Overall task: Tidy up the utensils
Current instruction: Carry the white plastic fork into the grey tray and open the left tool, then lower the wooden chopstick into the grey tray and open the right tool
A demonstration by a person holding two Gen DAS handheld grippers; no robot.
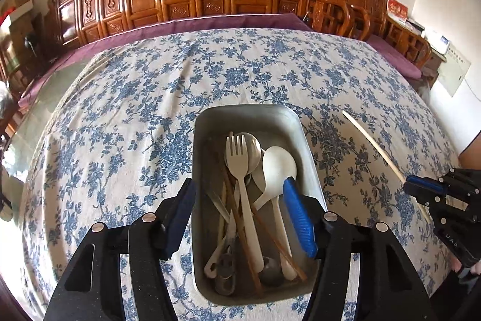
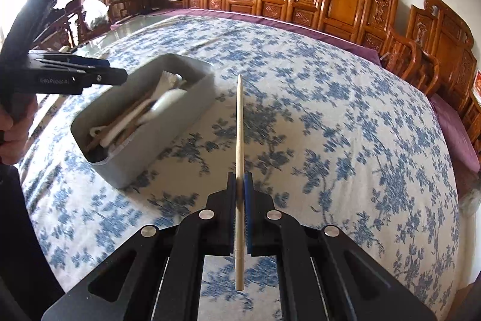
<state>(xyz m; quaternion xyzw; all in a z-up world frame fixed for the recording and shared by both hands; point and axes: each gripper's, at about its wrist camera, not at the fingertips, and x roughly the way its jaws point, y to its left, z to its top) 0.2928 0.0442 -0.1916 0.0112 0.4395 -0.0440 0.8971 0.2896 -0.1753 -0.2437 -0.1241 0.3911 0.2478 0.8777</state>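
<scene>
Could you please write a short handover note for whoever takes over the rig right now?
Right gripper: shut on one pale chopstick, held in the air to the right of the tray, tip pointing forward.
Left gripper: open, empty, above the near end of the grey tray.
Tray sits on the floral tablecloth. In it: a white fork, a white spoon, a metal spoon, brown chopsticks and a few smaller pieces.
Done: most utensils are in the tray.
Left: probably put the held chopstick in the tray. Something thin and pale lies on the cloth beyond the tray in the right view, too blurred to identify.
</scene>
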